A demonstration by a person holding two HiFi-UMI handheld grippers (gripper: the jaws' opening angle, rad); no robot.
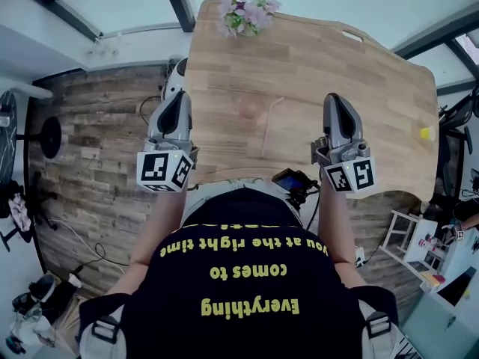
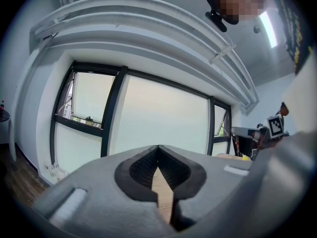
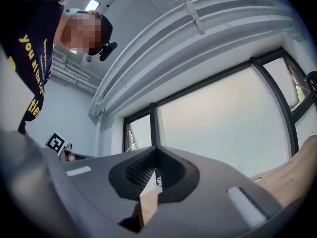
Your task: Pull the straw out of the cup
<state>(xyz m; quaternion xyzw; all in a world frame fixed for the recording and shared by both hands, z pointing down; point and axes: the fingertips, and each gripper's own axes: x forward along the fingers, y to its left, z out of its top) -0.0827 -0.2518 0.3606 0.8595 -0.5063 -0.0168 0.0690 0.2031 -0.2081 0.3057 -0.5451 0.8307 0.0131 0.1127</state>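
Observation:
A clear cup (image 1: 251, 109) stands on the wooden table (image 1: 374, 81), seen from above. A thin straw (image 1: 268, 129) lies flat on the tabletop just right of the cup, apart from it. My left gripper (image 1: 182, 96) hovers at the table's left edge, left of the cup, its jaws shut with nothing between them (image 2: 158, 148). My right gripper (image 1: 334, 97) is held over the table to the right of the straw, also shut and empty (image 3: 157, 148). Both gripper views look out level at the windows, so neither shows the cup or the straw.
A bunch of flowers (image 1: 247, 13) sits at the table's far edge. A small yellow object (image 1: 426, 133) lies near the right edge. A dark device (image 1: 293, 179) sits at the near edge by the person's body. Wood-plank floor (image 1: 97, 155) lies to the left.

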